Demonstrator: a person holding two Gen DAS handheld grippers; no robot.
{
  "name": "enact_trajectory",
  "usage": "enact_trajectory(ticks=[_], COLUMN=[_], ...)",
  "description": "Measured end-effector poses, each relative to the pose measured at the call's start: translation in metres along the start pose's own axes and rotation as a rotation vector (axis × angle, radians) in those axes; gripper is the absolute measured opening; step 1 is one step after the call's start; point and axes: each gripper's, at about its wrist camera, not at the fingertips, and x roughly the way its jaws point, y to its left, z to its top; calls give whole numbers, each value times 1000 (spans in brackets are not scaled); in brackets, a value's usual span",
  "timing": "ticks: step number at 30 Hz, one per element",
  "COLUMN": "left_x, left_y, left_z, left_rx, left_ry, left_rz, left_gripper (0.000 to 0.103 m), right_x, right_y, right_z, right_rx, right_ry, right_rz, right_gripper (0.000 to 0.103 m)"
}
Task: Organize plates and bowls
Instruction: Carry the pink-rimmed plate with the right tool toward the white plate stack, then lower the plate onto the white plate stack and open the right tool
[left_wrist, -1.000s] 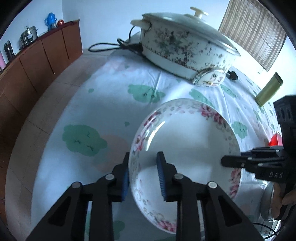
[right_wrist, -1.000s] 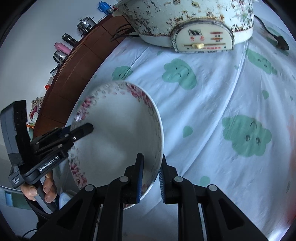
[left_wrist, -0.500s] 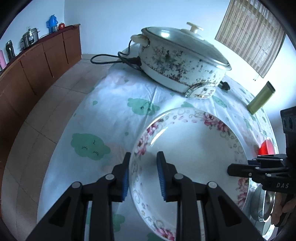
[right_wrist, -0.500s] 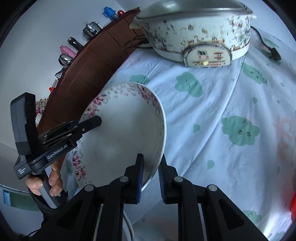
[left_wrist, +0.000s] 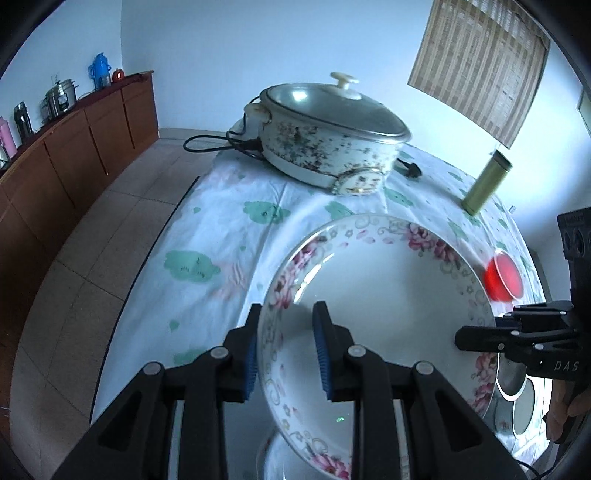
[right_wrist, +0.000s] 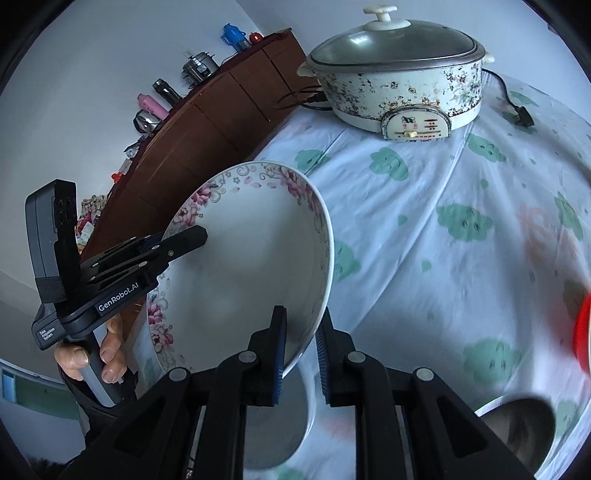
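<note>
Both grippers clamp 1 floral plate (left_wrist: 388, 295) by opposite edges: the left gripper (left_wrist: 284, 350) pinches its near rim, the right gripper (right_wrist: 300, 354) the other rim, jaws narrow on the china. That plate hangs in the air above the tablecloth (right_wrist: 443, 192), over another white dish (right_wrist: 280, 417) below it. Nearby lie a red bowl (left_wrist: 504, 275) and metal bowls (left_wrist: 515, 402). Judging by this, sorting is partway: this plate still needs setting down, and the loose bowls remain ungrouped.

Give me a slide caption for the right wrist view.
Both grippers lift a floral bowl by opposite rims above the clouded tablecloth.
</note>
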Motion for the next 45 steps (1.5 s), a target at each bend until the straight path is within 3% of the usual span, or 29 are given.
enact_trajectory(ticks=[7, 17, 28, 32, 38, 45], left_x=[-28, -25, -7, 3, 6, 8], left_y=[-16, -23, -23, -26, -22, -20], left_z=[-36, -82, -104, -108, -112, -111], left_rx=[50, 56, 68, 91, 88, 88], left_ry=[12, 64, 106, 127, 132, 126], left_rz=[38, 61, 92, 130, 101, 92], left_gripper=[25, 26, 26, 26, 26, 26], right_x=[-15, -5, 10, 9, 12, 18], right_y=[14, 14, 11, 23, 19, 27], right_z=[-47, -99, -115, -116, -116, -121], right_rx=[7, 54, 70, 13, 25, -32], right_ry=[7, 41, 63, 50, 38, -5], right_rz=[12, 23, 2, -57, -76, -168], right_gripper=[18, 18, 18, 18, 18, 22])
